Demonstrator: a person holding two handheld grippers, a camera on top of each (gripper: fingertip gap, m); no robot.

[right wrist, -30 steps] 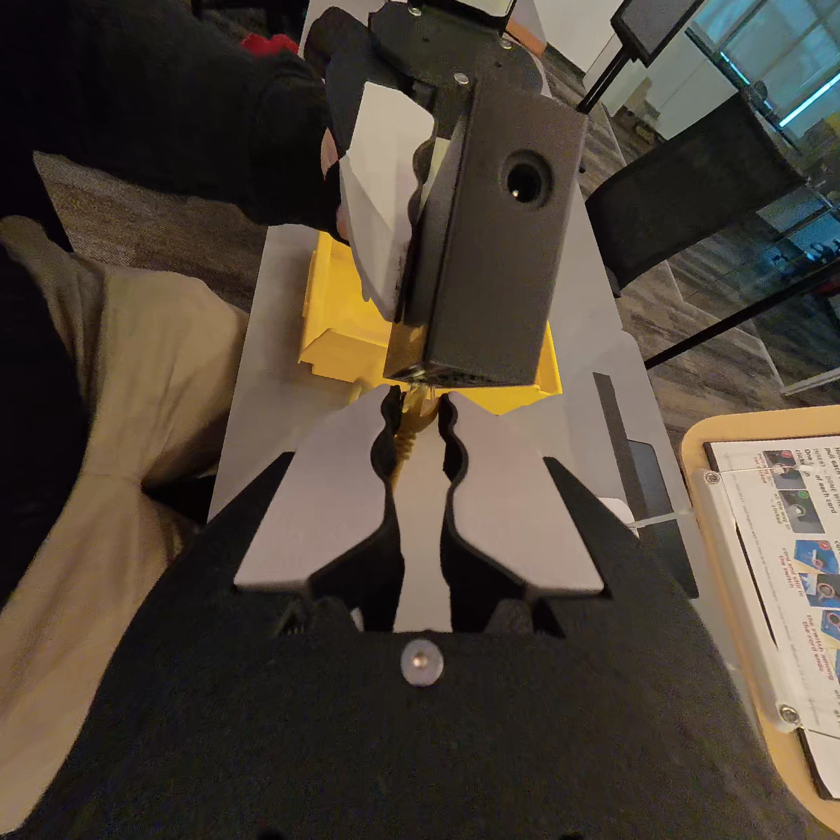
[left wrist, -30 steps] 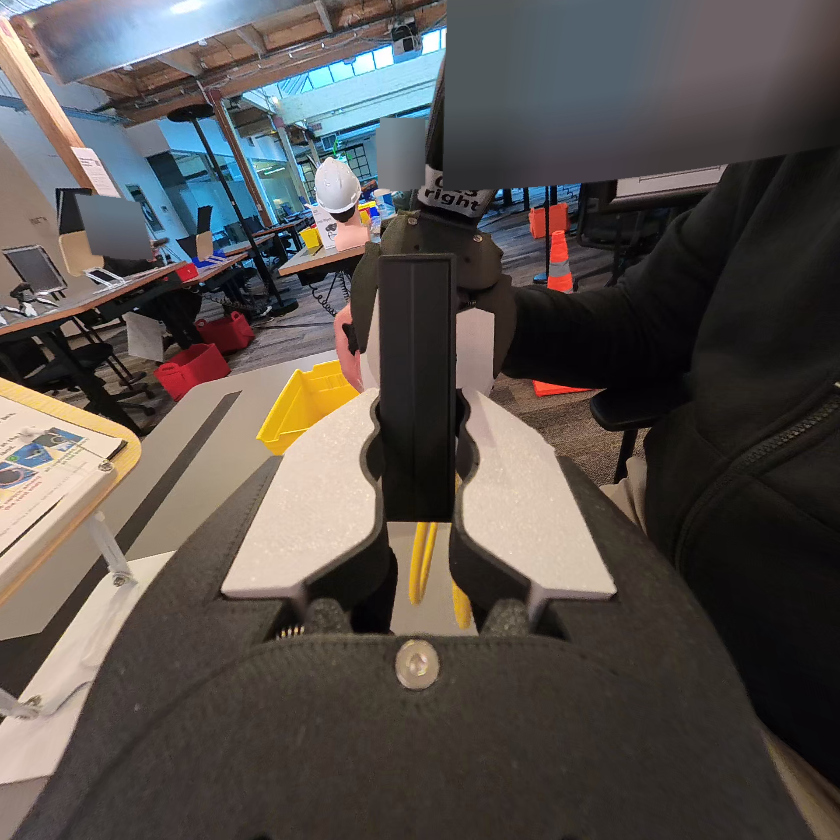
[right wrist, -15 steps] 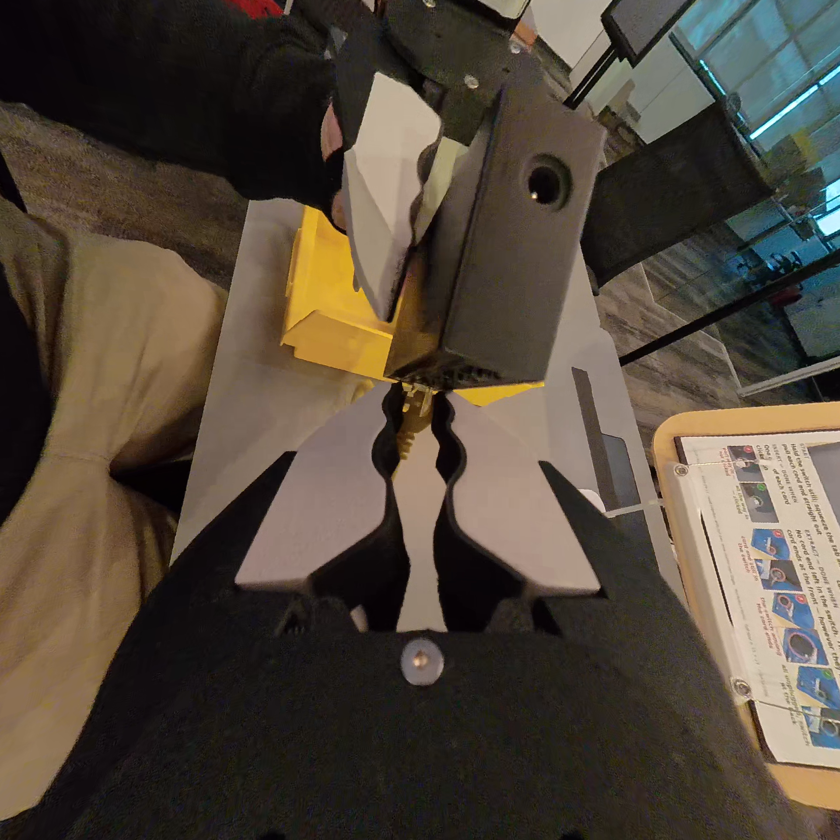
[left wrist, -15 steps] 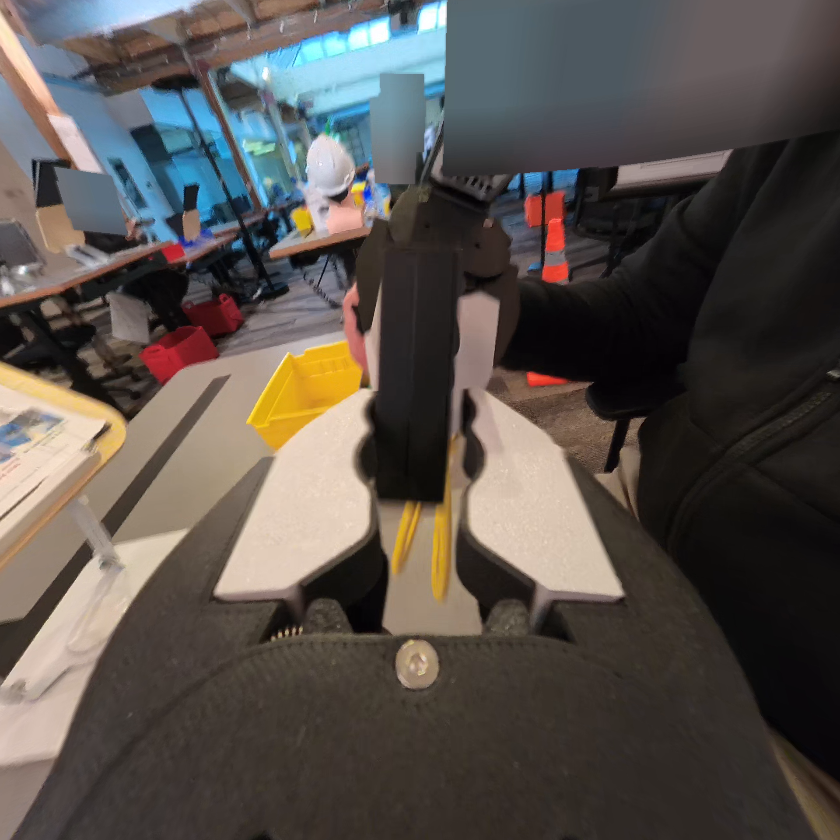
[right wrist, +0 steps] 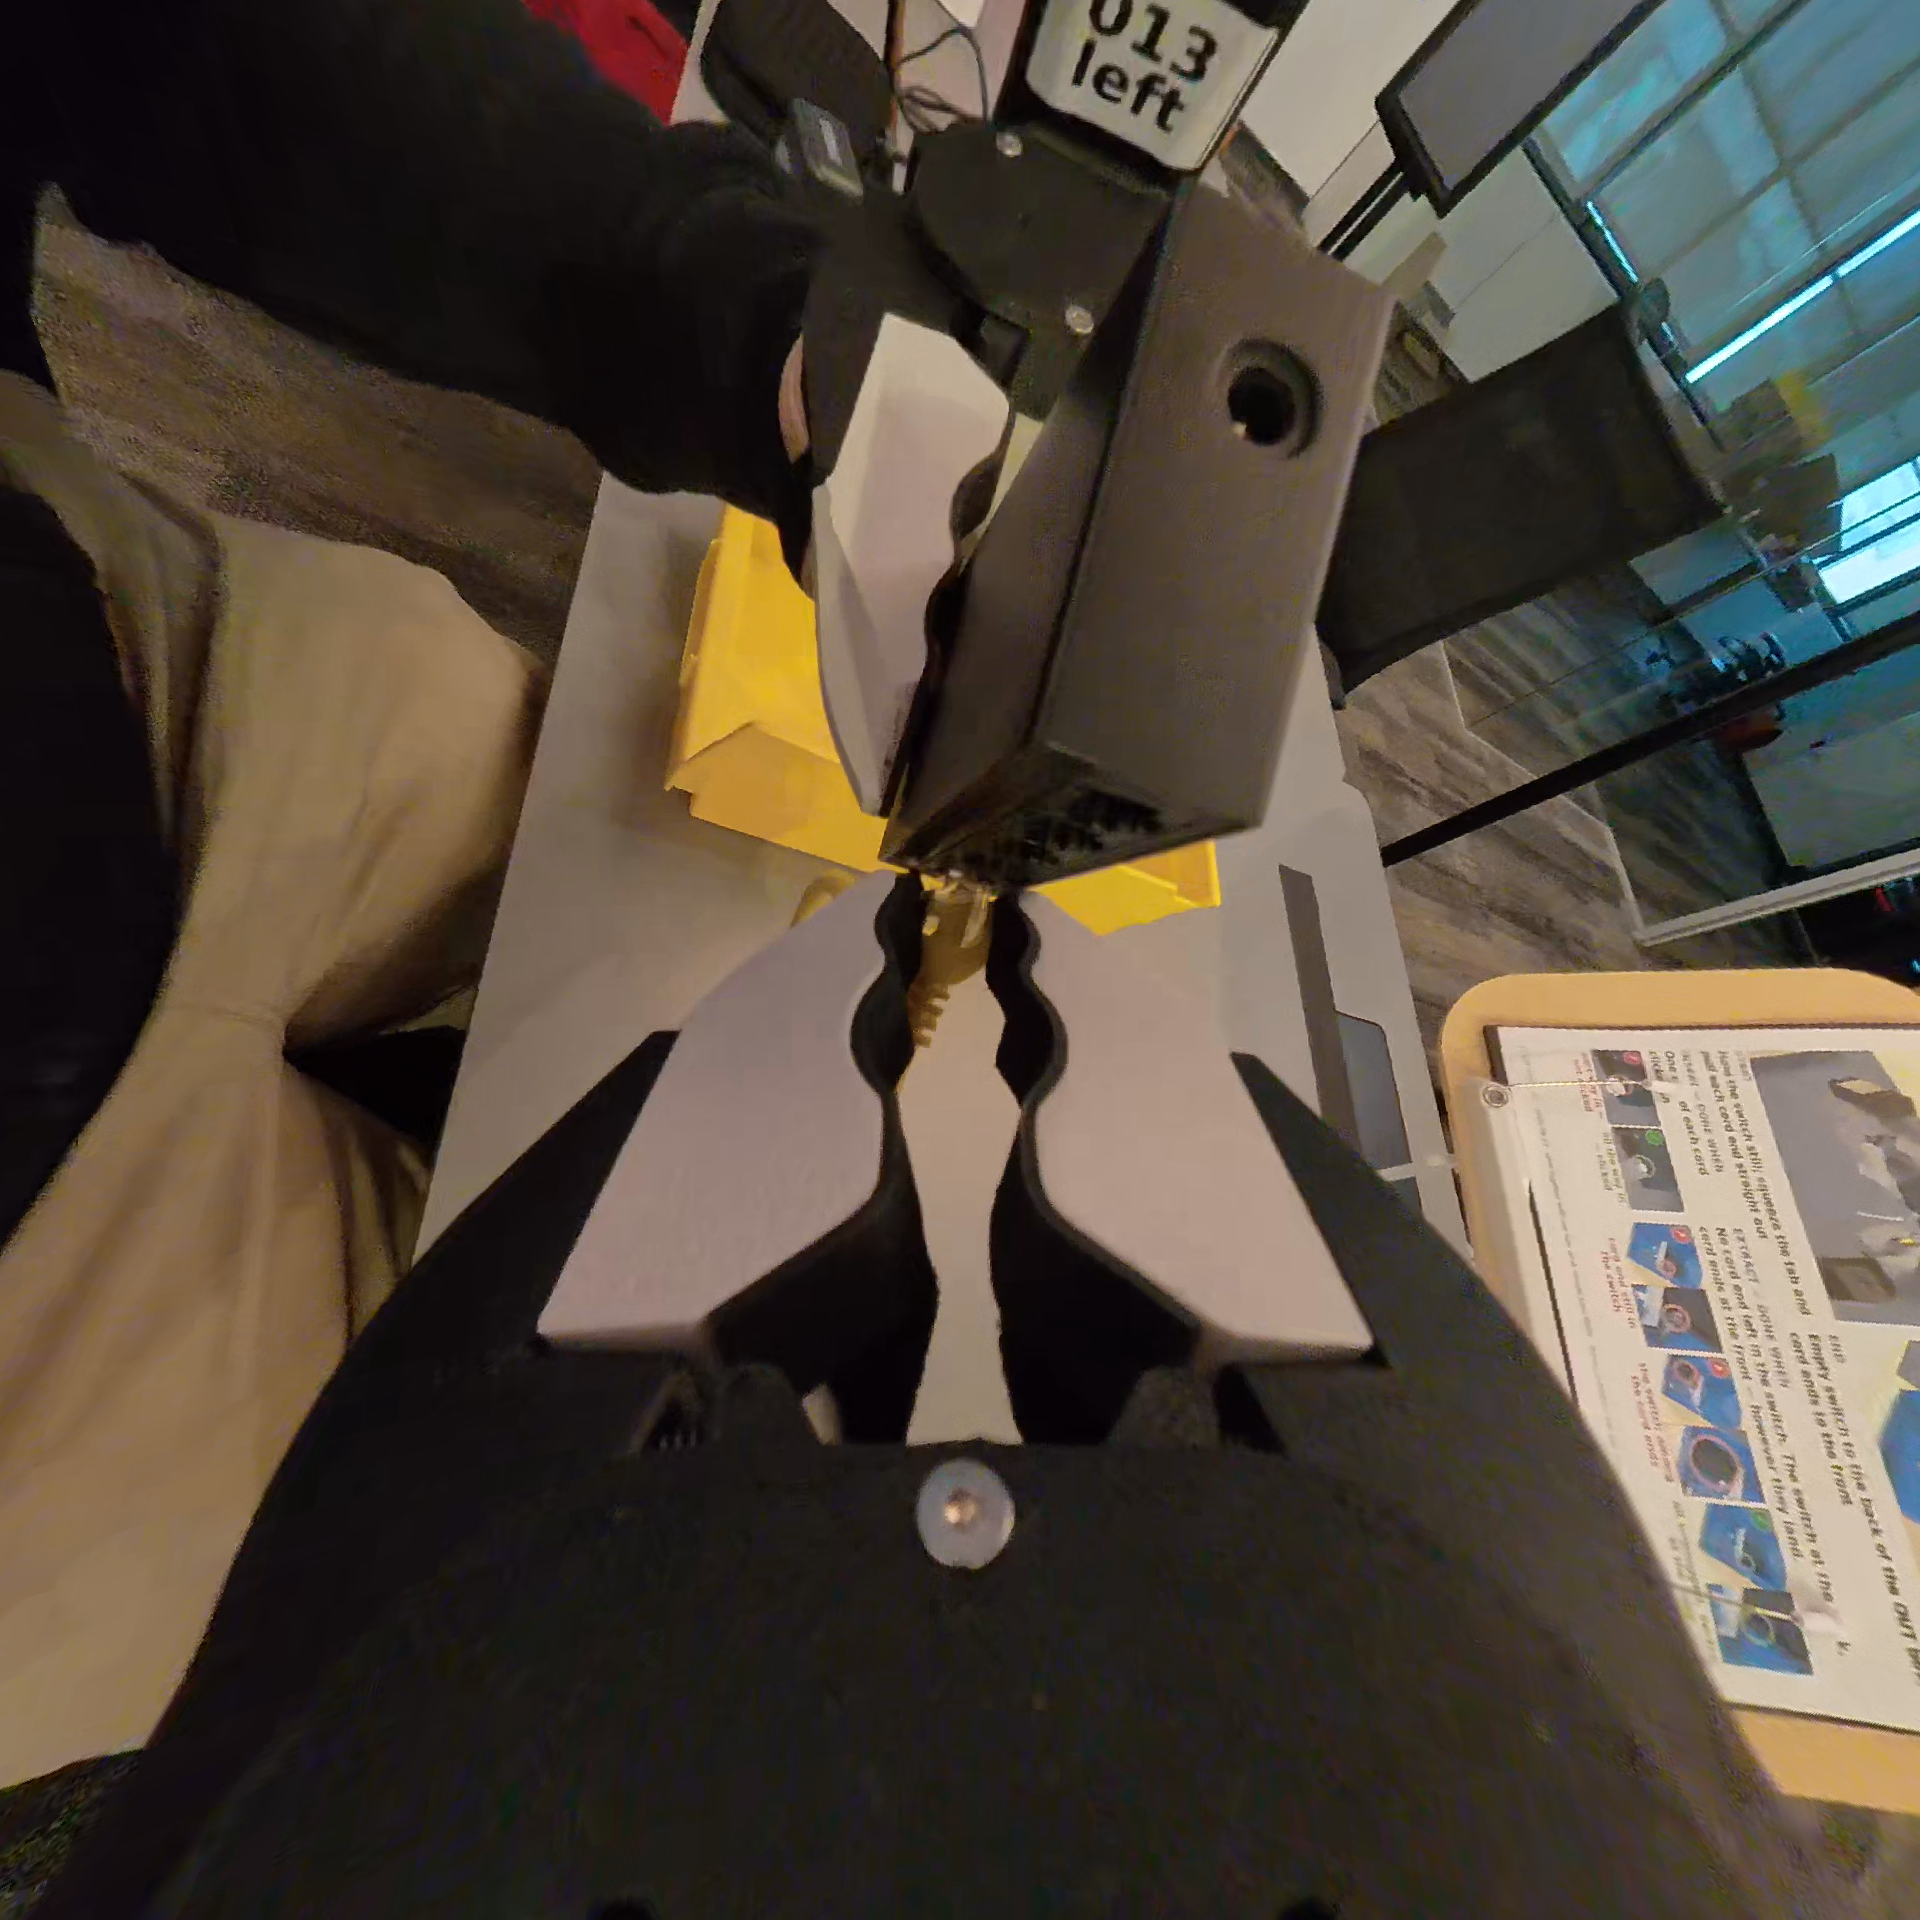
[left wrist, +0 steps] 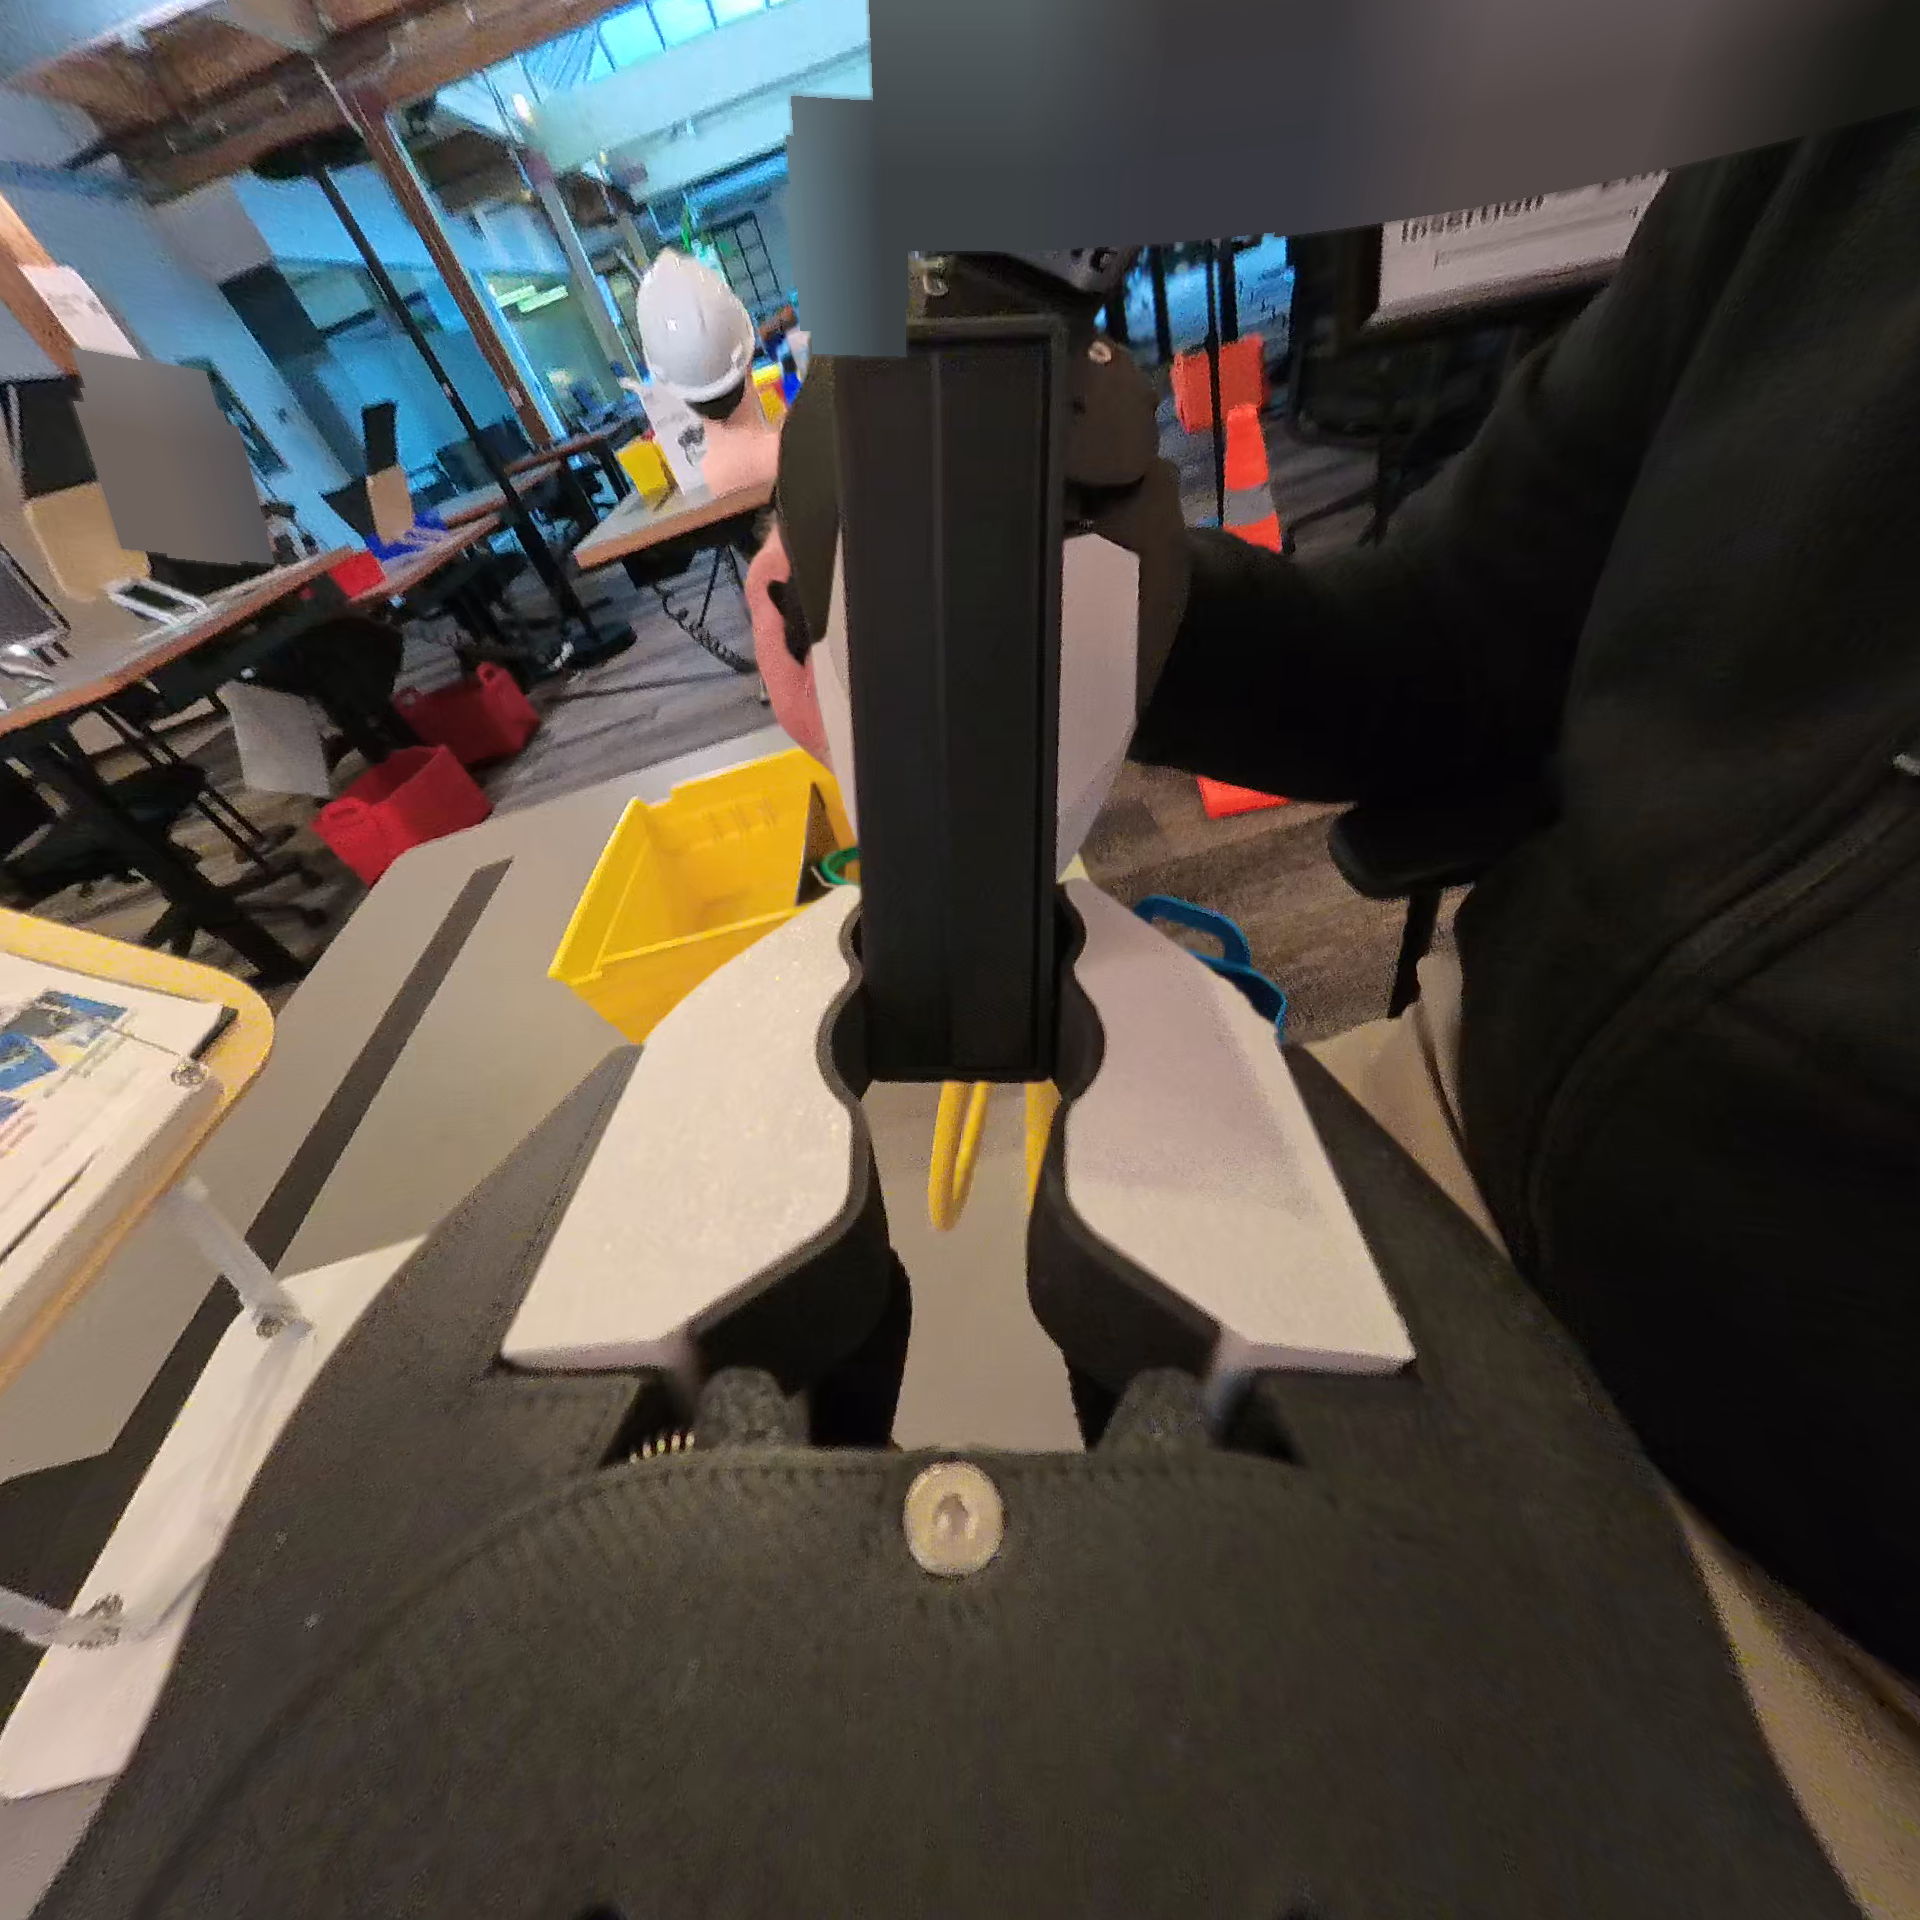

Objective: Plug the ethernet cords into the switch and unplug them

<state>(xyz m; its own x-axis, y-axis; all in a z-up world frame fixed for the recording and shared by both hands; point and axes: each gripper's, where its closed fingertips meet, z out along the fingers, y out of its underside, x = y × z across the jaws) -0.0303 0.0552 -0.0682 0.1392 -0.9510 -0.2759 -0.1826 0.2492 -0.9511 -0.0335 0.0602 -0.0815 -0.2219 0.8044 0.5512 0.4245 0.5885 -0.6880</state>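
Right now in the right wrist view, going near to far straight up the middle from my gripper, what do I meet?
right gripper shut on the yellow ethernet plug → port face of the black switch → switch body → left gripper clamping the switch from the far side.

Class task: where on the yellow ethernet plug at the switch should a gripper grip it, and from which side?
Grip the yellow ethernet plug on its ribbed boot just below the switch, approaching from beneath, in line with the port face. The right gripper already does this.
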